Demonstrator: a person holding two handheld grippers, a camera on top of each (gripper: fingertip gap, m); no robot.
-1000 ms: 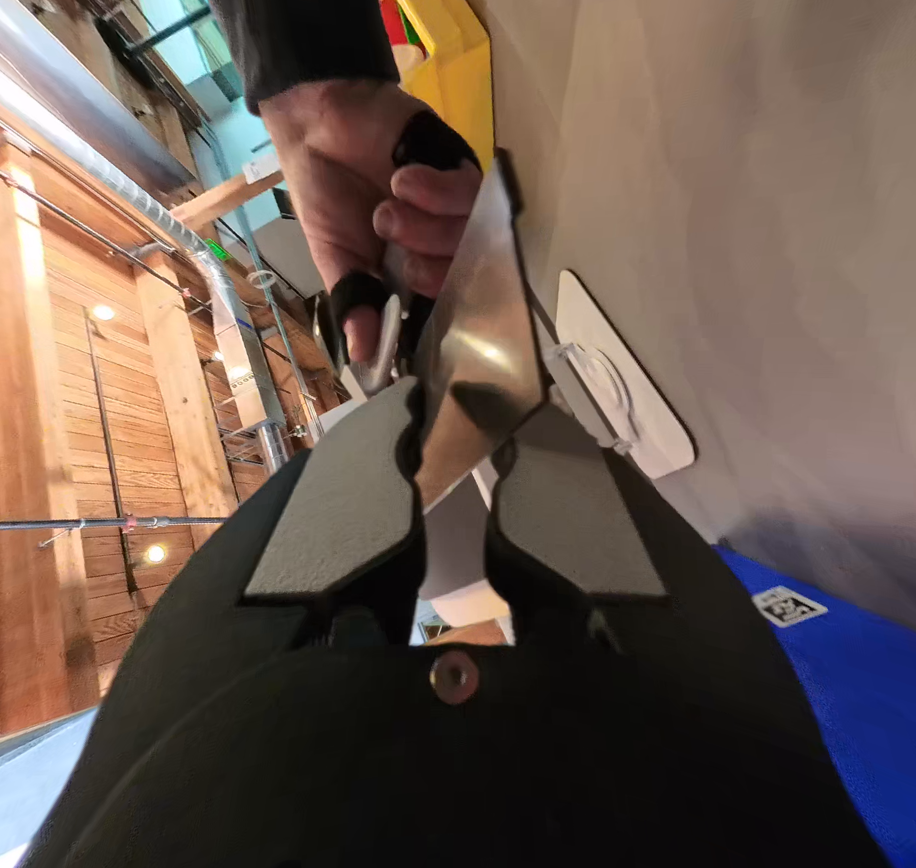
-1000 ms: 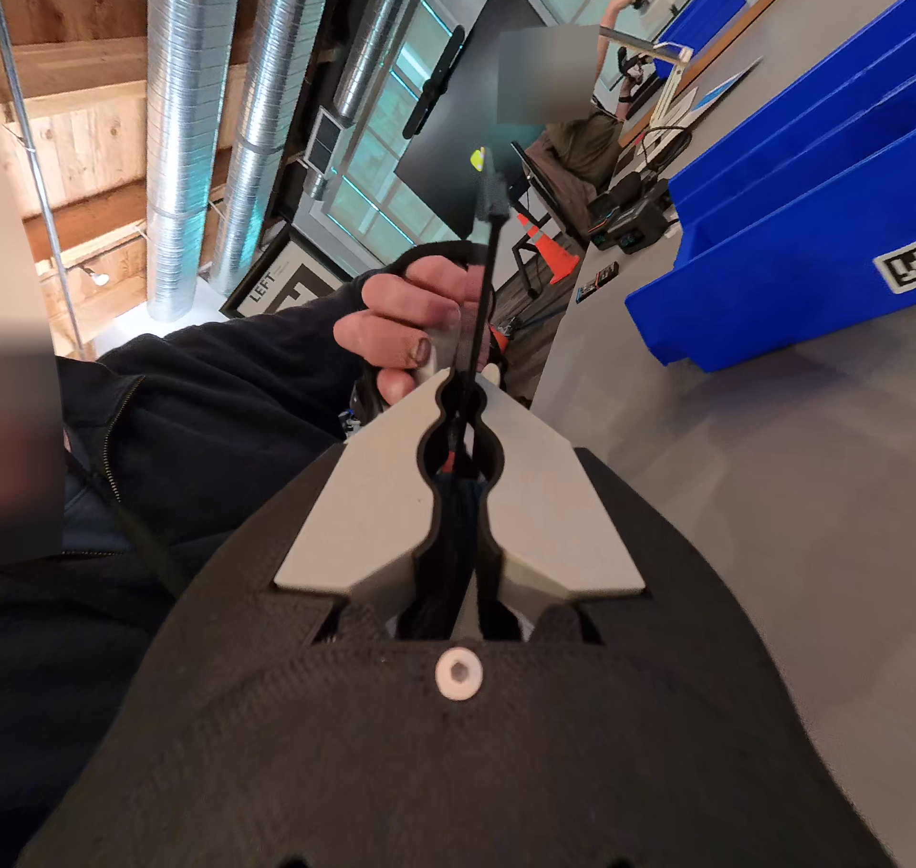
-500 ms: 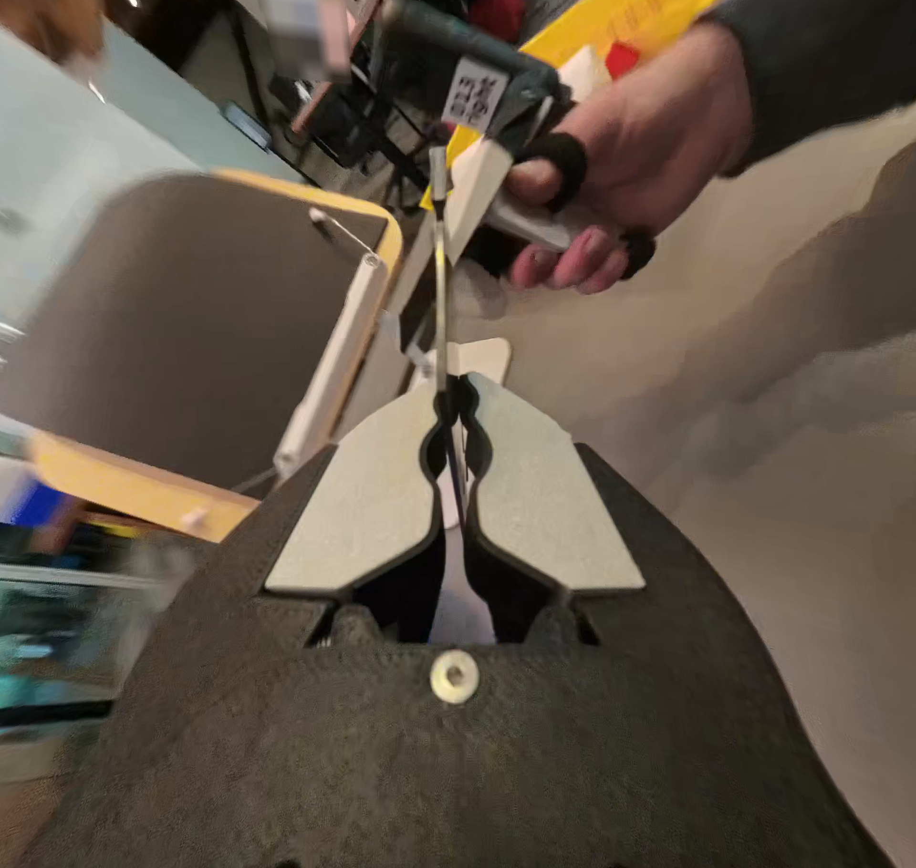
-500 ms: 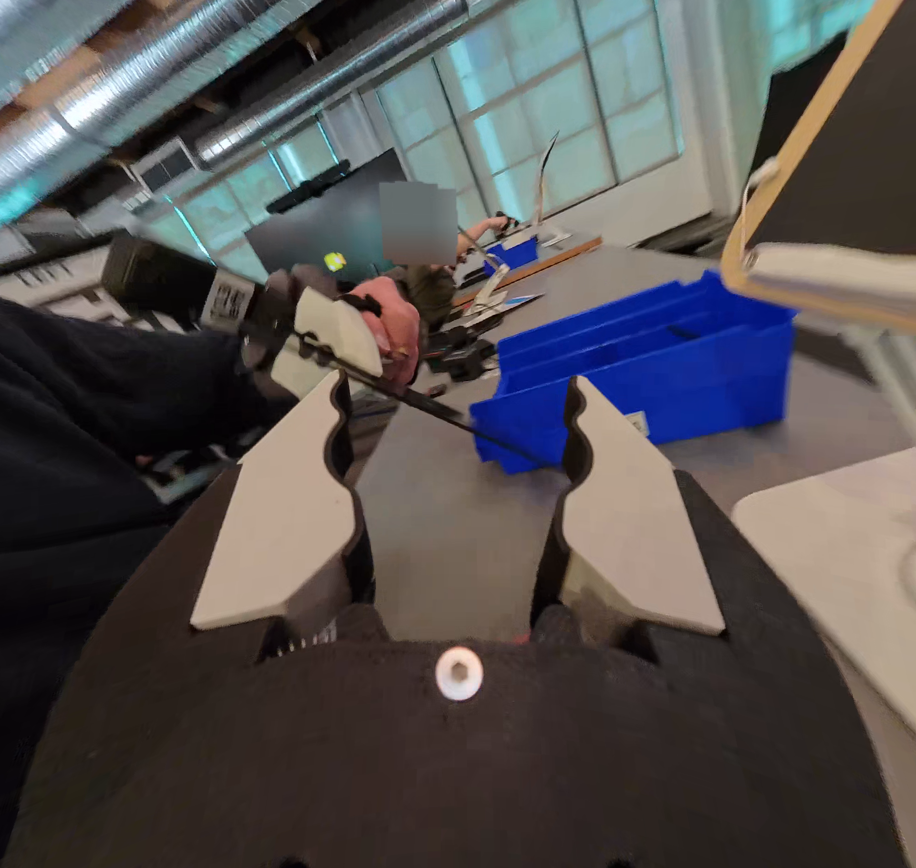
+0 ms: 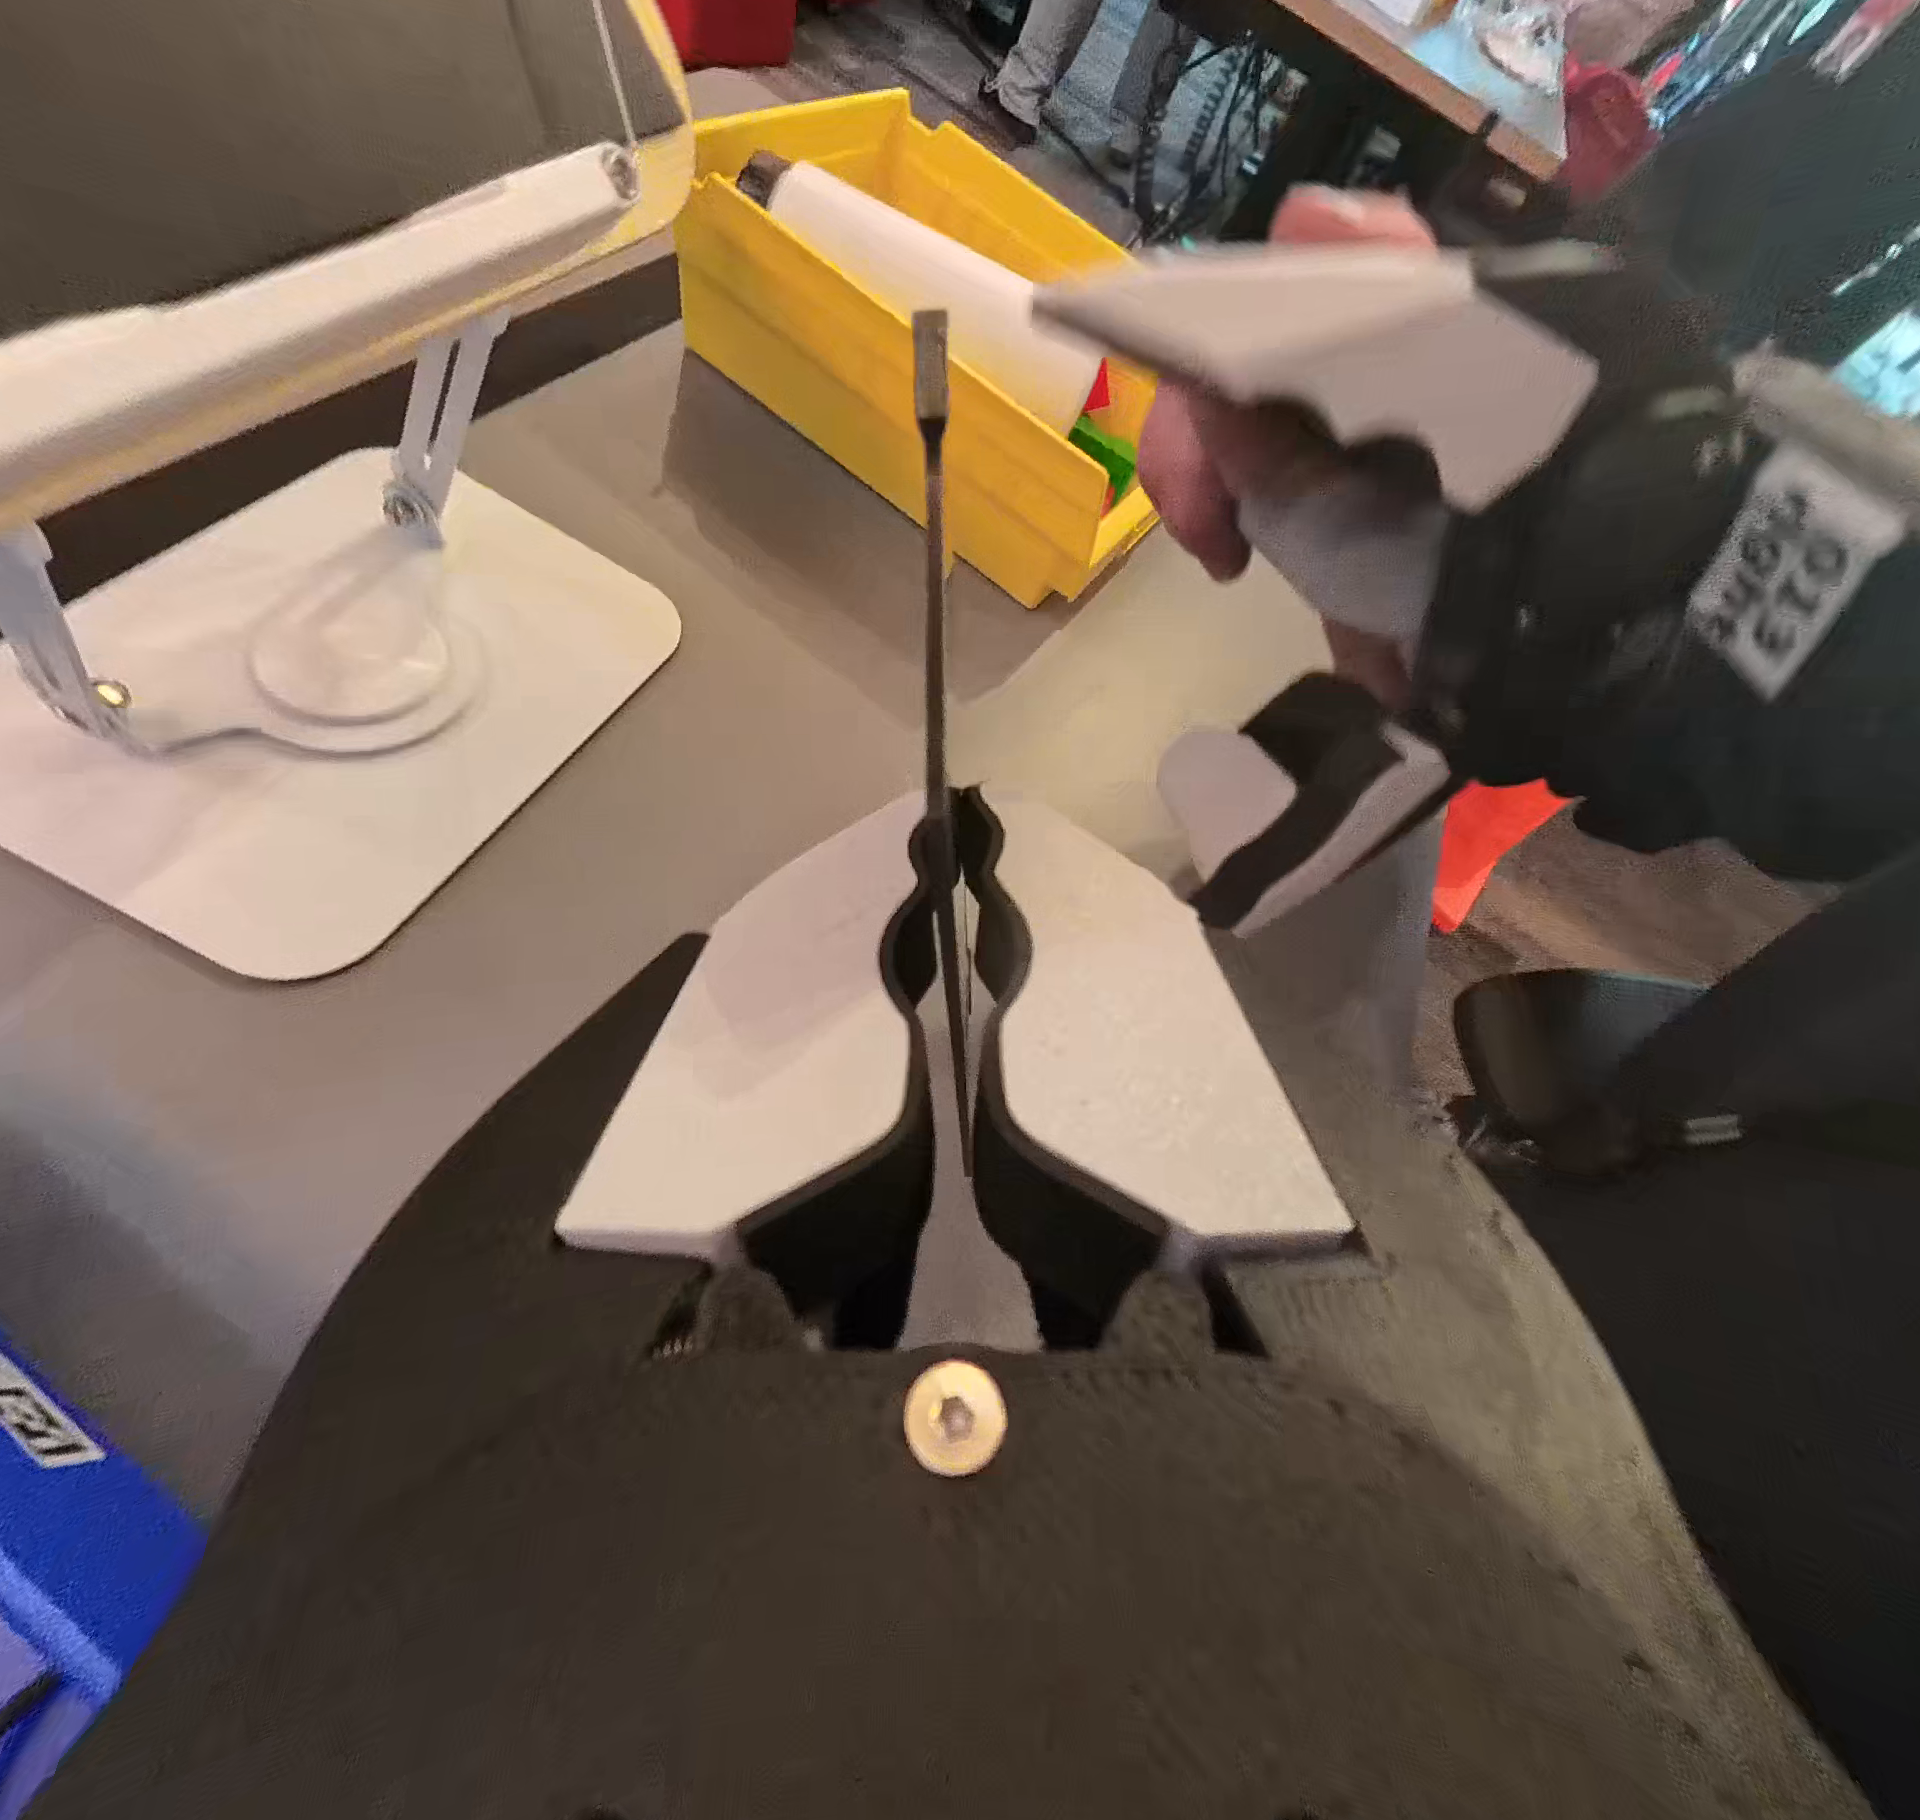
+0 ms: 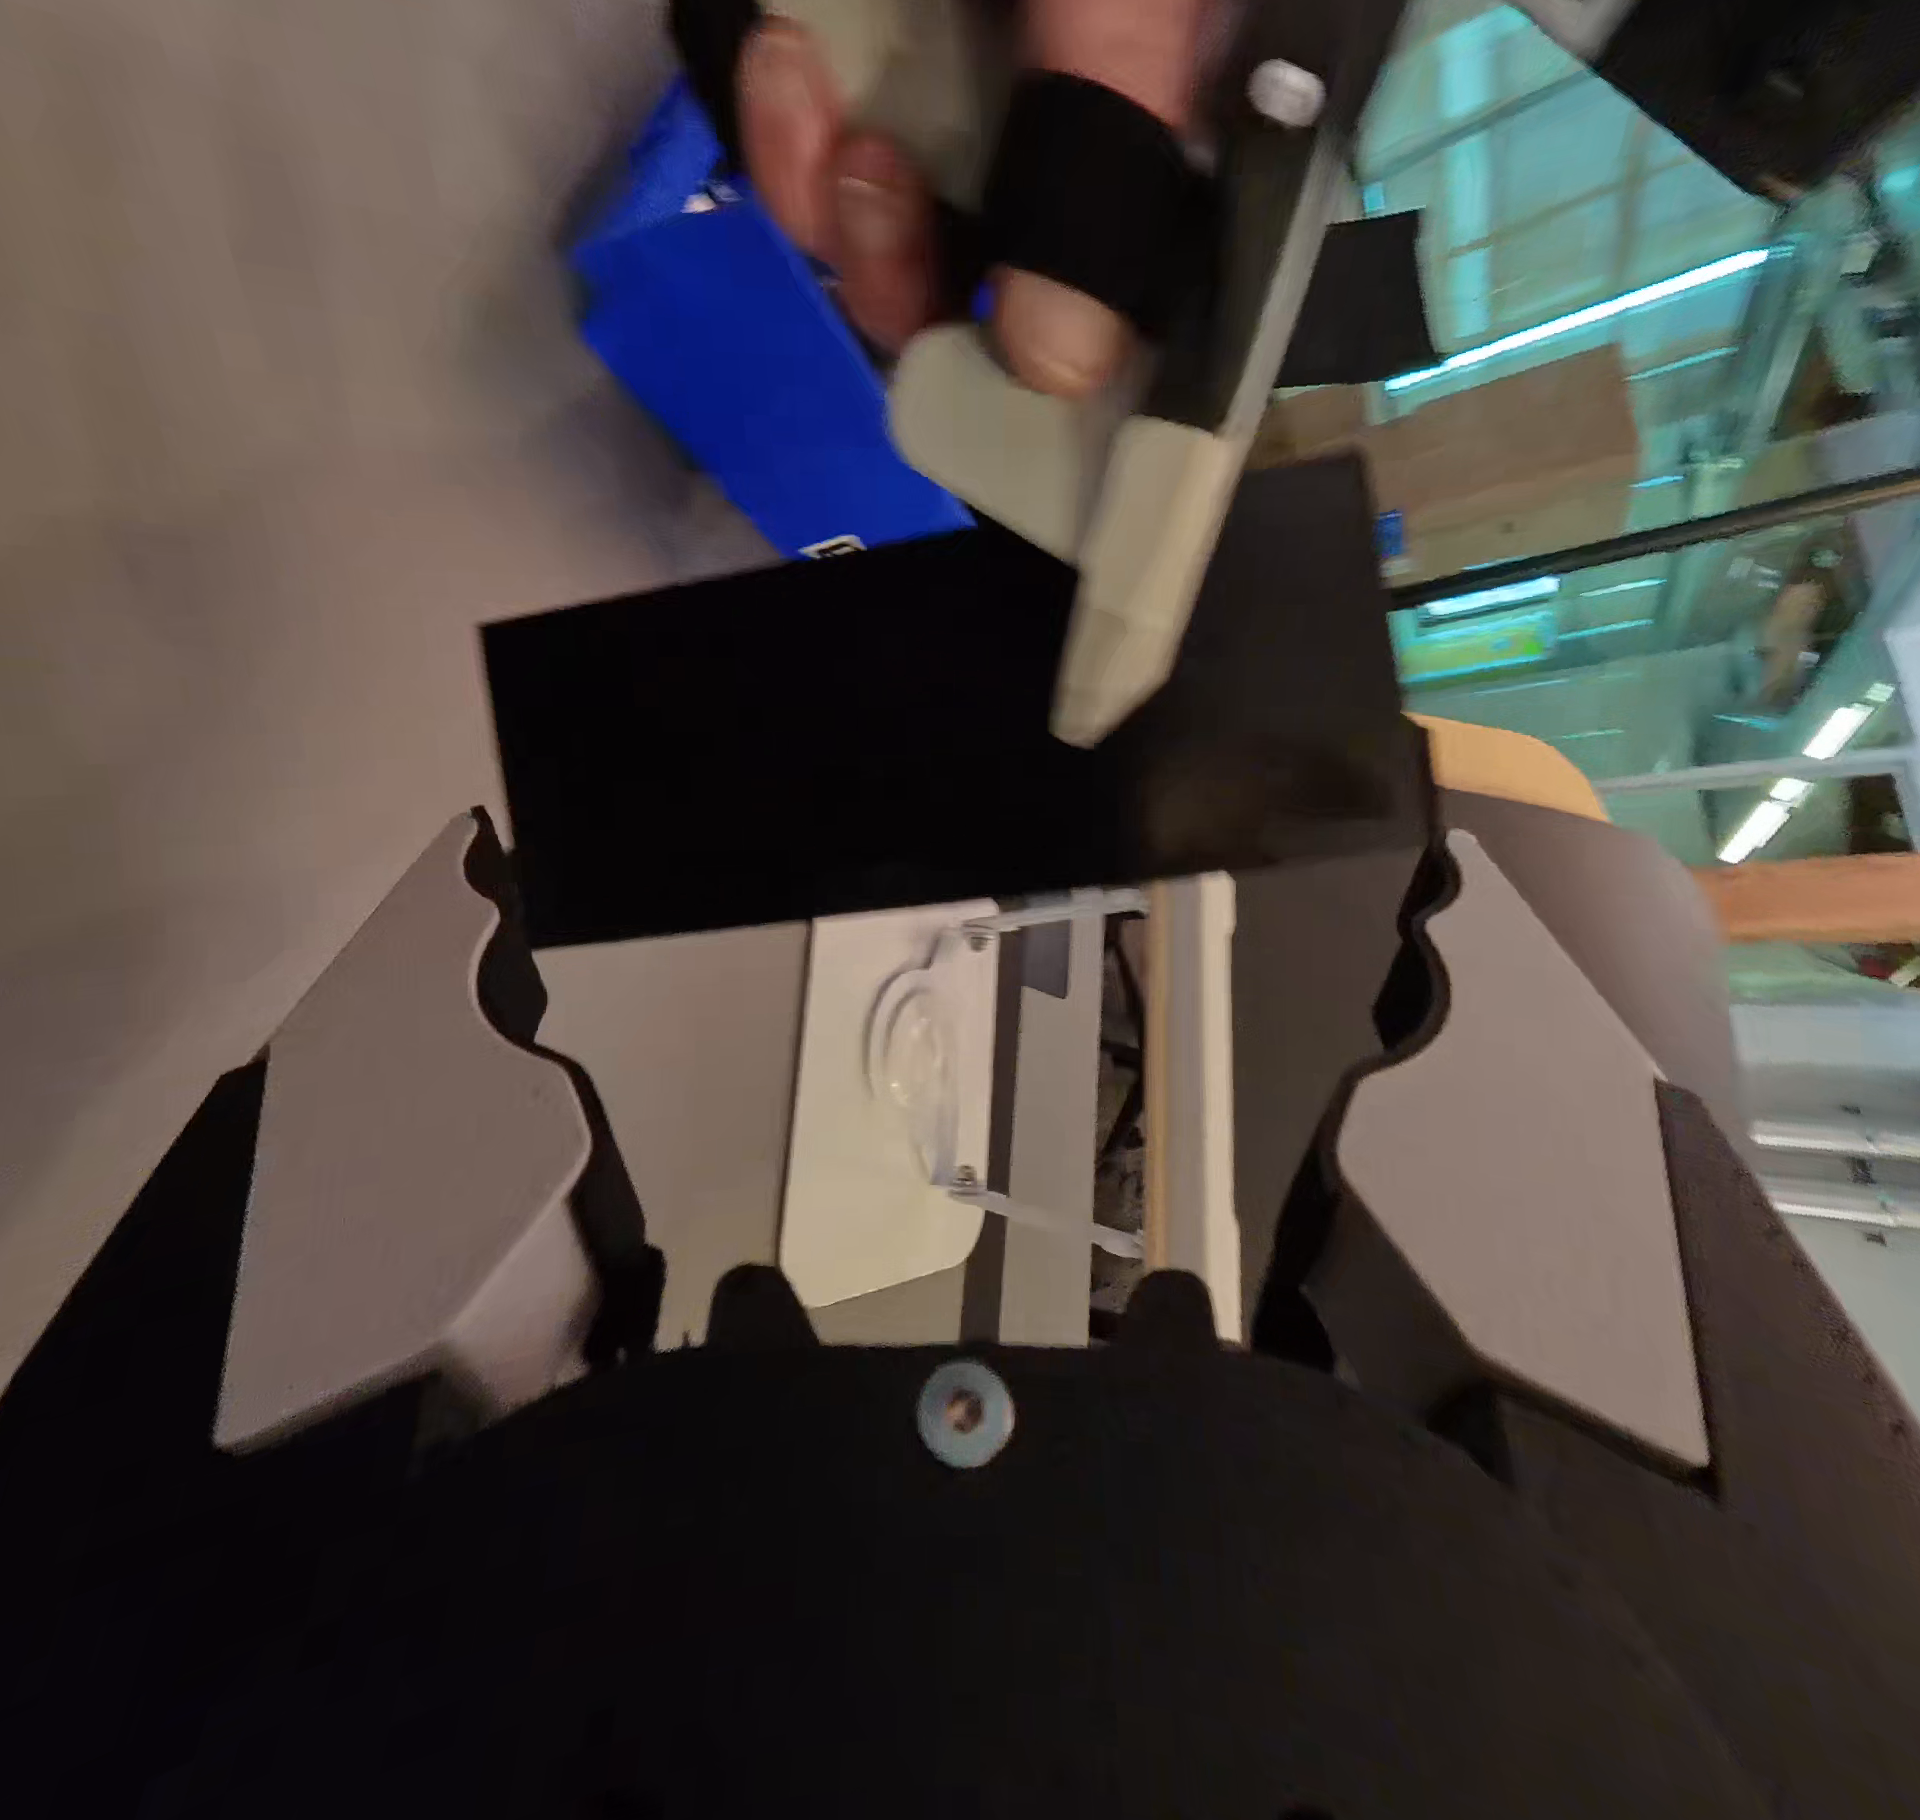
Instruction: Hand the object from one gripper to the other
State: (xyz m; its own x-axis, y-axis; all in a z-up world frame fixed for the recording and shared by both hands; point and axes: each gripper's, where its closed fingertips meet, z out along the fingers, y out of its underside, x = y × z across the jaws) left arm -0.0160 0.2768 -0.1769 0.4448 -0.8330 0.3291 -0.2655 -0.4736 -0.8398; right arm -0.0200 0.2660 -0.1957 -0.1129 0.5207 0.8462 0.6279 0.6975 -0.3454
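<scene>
Flat black plate point(image 6: 935, 731), the object of the handover, stands edge-on between the clenched fingers of the left gripper point(image 5: 954, 814), its thin dark edge rising toward the yellow bin point(image 5: 935, 399) behind it. Held by one margin, the plate leaves most of its face free, a grip that would suit passing it across. Largest thing near the plate is the white stand base point(image 5: 343, 710) on the grey table point(image 5: 790, 607), to the plate's left in the left wrist view; the yellow bin lies beyond the plate, a blue bin point(image 6: 727, 368) past its far side in the right wrist view. The right gripper point(image 6: 956, 845) hangs just short of the plate with its jaws spread wide and nothing between them, one tip close to the plate's corner. A second ago that right gripper was clamped on the plate while the left one closed in; half a second ago it had already let go, and the transfer now appears complete.
</scene>
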